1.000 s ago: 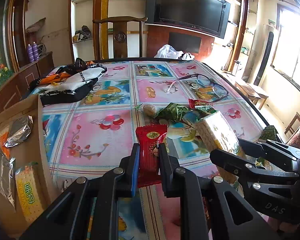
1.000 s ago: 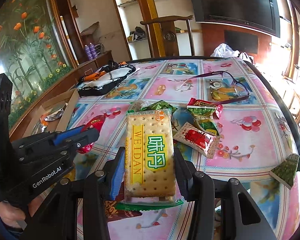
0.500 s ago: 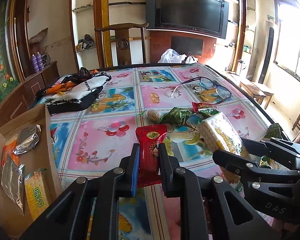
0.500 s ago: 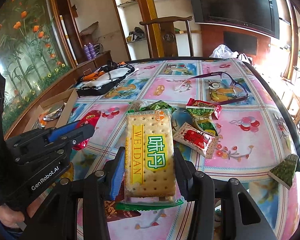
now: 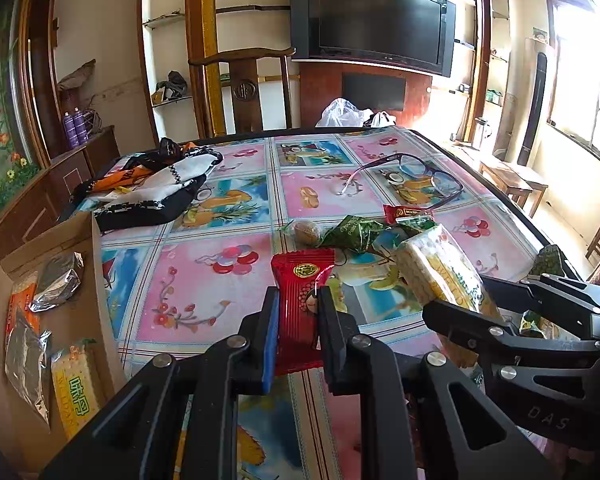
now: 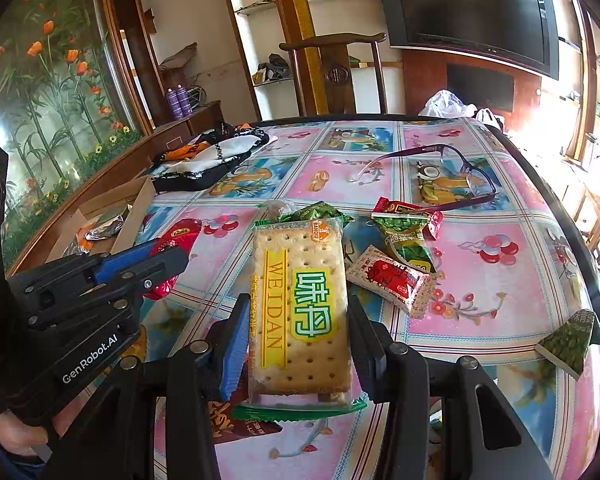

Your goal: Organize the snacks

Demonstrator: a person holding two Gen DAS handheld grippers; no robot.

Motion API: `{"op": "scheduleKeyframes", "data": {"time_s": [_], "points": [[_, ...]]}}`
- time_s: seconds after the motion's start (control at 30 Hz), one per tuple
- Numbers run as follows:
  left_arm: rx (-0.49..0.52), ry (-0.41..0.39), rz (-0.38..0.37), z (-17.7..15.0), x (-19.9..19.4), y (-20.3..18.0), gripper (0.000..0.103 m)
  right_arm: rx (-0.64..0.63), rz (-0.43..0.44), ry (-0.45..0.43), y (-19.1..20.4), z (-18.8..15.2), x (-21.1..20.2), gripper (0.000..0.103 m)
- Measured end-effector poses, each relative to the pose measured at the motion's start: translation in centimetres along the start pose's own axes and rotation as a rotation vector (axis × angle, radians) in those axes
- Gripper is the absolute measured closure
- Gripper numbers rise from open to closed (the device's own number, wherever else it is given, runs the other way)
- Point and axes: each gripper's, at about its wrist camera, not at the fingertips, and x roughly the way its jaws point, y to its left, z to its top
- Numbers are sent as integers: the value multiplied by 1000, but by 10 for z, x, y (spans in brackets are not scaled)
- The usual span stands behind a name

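Behind right tongs — cracker pack clamped, brown packet half-hidden

Counts of the snacks, box and other things on the table

Two clear-wrapped WEIDAN cracker packs, two black two-finger grippers, one brown cardboard box at lower left, one pair of purple-framed glasses, two purple bottles at upper left.
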Motion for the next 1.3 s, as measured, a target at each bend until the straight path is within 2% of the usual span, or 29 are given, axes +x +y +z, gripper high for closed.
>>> {"op": "scheduleKeyframes", "data": {"time_s": [1.3], "points": [[3,-16,5,3,-7,-1,86,0,-13,-6,-1,0,0,54]]}}
